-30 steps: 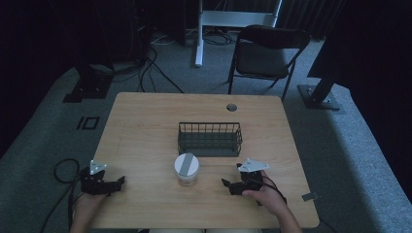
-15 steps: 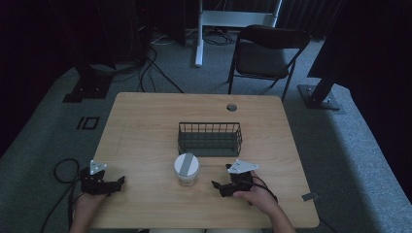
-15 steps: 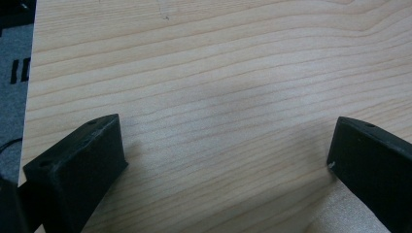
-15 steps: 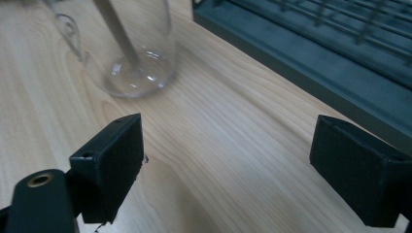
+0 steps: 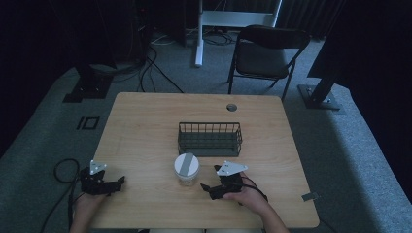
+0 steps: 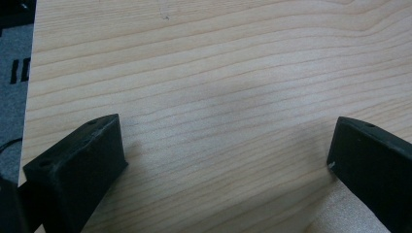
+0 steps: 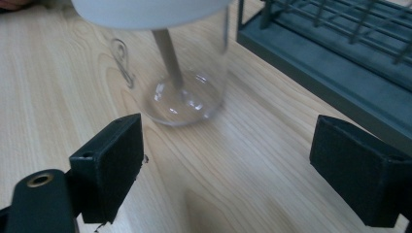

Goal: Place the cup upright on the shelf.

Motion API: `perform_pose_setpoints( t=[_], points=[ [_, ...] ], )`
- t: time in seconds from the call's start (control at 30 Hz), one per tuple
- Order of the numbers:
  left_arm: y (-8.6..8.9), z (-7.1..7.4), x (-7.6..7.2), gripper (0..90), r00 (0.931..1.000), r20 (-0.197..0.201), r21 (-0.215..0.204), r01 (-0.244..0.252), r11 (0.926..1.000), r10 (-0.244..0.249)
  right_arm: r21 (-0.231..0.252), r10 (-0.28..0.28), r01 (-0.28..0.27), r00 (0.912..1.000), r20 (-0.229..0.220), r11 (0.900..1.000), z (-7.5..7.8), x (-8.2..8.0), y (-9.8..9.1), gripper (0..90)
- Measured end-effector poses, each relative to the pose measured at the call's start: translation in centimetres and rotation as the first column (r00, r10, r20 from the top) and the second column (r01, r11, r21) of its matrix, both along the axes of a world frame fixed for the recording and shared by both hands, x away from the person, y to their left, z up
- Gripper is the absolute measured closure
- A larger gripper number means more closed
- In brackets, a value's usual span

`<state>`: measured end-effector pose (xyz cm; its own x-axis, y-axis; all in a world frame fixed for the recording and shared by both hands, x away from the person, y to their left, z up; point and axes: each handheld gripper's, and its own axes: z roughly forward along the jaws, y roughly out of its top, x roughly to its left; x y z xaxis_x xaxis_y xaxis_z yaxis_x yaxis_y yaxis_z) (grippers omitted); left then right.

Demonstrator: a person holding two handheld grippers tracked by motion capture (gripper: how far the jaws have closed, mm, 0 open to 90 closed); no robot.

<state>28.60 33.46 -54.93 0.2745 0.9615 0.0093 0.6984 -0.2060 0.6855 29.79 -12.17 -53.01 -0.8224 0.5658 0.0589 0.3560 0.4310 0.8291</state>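
Note:
A clear glass jar (image 5: pixel 187 169) with a white lid stands upright near the table's front middle; a grey strip runs across the lid. In the right gripper view the jar (image 7: pixel 182 73) is close ahead and slightly left, empty, with the strip running down its side. My right gripper (image 5: pixel 208 189) lies on the table just right of the jar, pointing at it, open (image 7: pixel 228 174) with nothing between its jaws. My left gripper (image 5: pixel 116 183) rests near the front left corner, open (image 6: pixel 223 165) over bare wood.
A dark wire basket (image 5: pixel 210 139) stands empty behind the jar, its wall (image 7: pixel 330 63) at the right of the right gripper view. The wooden table (image 5: pixel 145 126) has a cable hole (image 5: pixel 231 107) at the back. A folding chair (image 5: pixel 265 53) stands beyond.
My right gripper has slid left and turned toward the jar, ending close beside it. The left gripper, jar and basket have stayed put.

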Motion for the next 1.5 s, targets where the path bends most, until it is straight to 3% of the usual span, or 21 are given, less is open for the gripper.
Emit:
perform_pose_setpoints(
  t=[0.37,0.73,1.5],
  points=[
    [0.0,0.0,0.0,0.2,1.0,0.0,0.0,0.0,1.0,0.0,0.016,0.045,-0.045,0.999,0.001,0.9989,-0.1,0.0,1.9,12.1],
    [0.0,0.0,0.0,0.2,1.0,0.0,0.0,0.002,1.0,-0.002,0.065,0.076,-0.076,0.9971,0.009,0.995,-0.2,0.4,3.7,12.3],
    [0.0,0.0,0.0,0.3,1.0,0.0,0.0,0.001,1.0,-0.001,0.117,0.073,-0.076,0.9968,0.032,0.9902,-0.2,1.1,5.5,12.4]
  ],
)
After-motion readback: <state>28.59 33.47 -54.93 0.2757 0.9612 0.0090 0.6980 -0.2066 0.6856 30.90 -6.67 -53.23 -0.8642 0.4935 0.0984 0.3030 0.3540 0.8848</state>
